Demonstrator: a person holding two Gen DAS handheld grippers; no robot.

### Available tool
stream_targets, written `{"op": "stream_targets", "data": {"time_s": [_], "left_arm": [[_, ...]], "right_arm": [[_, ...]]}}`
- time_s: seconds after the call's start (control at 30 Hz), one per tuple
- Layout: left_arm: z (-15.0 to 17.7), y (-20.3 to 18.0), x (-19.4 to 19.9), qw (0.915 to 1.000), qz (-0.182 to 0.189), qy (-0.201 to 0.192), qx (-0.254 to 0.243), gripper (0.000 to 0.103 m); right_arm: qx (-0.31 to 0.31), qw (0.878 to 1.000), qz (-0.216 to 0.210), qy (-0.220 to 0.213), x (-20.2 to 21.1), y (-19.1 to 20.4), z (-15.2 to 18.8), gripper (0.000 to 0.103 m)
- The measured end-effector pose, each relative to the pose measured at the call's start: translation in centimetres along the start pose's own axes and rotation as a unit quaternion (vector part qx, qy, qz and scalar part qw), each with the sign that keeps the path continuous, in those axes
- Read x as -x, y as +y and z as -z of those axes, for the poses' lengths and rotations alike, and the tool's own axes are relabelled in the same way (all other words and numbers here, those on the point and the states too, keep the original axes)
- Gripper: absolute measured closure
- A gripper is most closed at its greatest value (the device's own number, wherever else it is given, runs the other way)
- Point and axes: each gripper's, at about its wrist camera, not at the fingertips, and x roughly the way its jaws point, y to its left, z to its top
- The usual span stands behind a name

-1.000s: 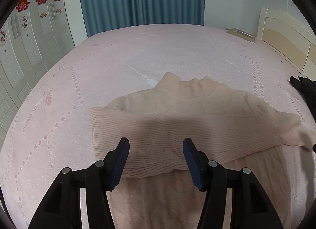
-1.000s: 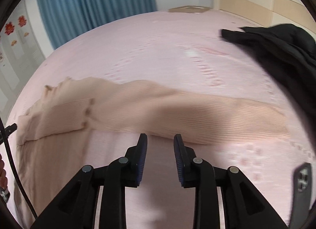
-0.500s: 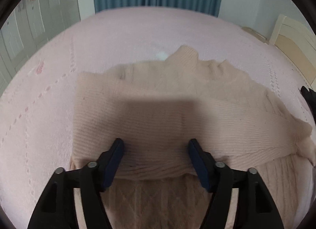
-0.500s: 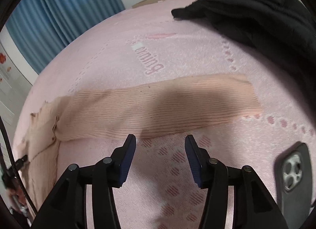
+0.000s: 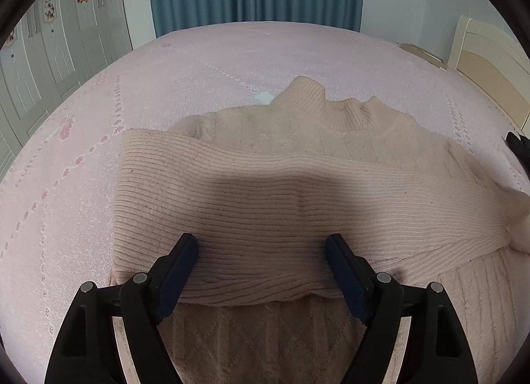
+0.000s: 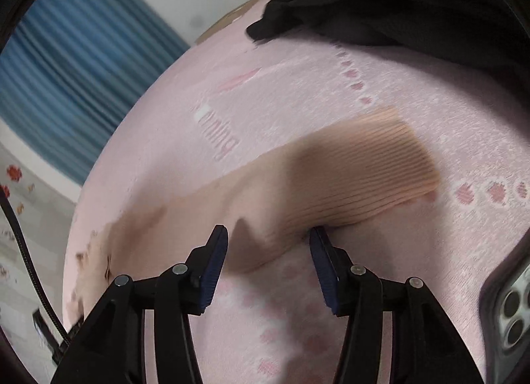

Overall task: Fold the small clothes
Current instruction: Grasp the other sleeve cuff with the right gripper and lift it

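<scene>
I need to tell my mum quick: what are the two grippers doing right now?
Left gripper: fingers opening, spread over the folded sleeve, holding nothing.
Right gripper: open around the other sleeve, not pinching it.

Beige ribbed sweater, pink bedspread

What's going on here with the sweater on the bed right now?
A person with a gripper in each hand is folding a beige sweater on the pink bed. One ribbed sleeve already lies folded across the body. The left gripper sits over it, jaws opening, nothing pinched. The right gripper is open at the other sleeve, which lies stretched out on the bed, its lower edge between the fingertips. A black garment and phone lie nearby.
</scene>
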Motion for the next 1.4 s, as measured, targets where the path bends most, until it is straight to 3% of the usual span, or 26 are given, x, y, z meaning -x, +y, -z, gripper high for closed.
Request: {"op": "stream_targets", "data": {"time_s": [0.37,0.4,0.43,0.47,0.5,0.73,0.9,1.07,1.27,1.4], "left_arm": [[0.0,0.1,-0.1,1.0,0.007,0.0,0.003,0.022],[0.0,0.2,-0.1,1.0,0.008,0.0,0.004,0.022],[-0.1,0.3,-0.1,1.0,0.009,0.0,0.004,0.022],[-0.1,0.3,-0.1,0.9999,0.01,0.0,0.005,0.022],[-0.1,0.4,-0.1,0.9999,0.012,-0.001,0.005,0.022],[-0.2,2.0,1.7,0.9976,0.056,0.003,0.04,0.023],[0.5,4.7,5.0,0.997,0.055,-0.013,0.053,0.023],[1.1,9.1,7.7,0.997,0.038,-0.014,0.065,0.023],[2.4,15.2,9.5,0.995,0.033,-0.021,0.092,0.023],[3.3,18.9,9.4,0.9936,0.029,-0.021,0.108,0.023]], "right_arm": [[-0.064,0.994,0.073,-0.048,0.7,-3.3,-3.3,0.052],[-0.061,0.994,0.08,-0.047,0.9,-3.5,-3.6,0.056],[-0.054,0.993,0.091,-0.048,0.9,-3.4,-3.8,0.076],[-0.041,0.993,0.102,-0.05,0.9,-3.1,-4.0,0.089],[-0.033,0.993,0.1,-0.049,0.9,-2.9,-4.2,0.093],[0.036,0.991,0.1,-0.086,5.5,1.5,-4.1,0.093],[0.103,0.985,0.082,-0.108,8.6,9.1,-4.9,0.094],[0.189,0.973,0.055,-0.123,10.2,20.0,-3.1,0.094],[0.298,0.949,-0.024,-0.102,9.0,35.6,4.3,0.094],[0.359,0.928,-0.083,-0.059,6.5,44.5,11.7,0.094]]}}
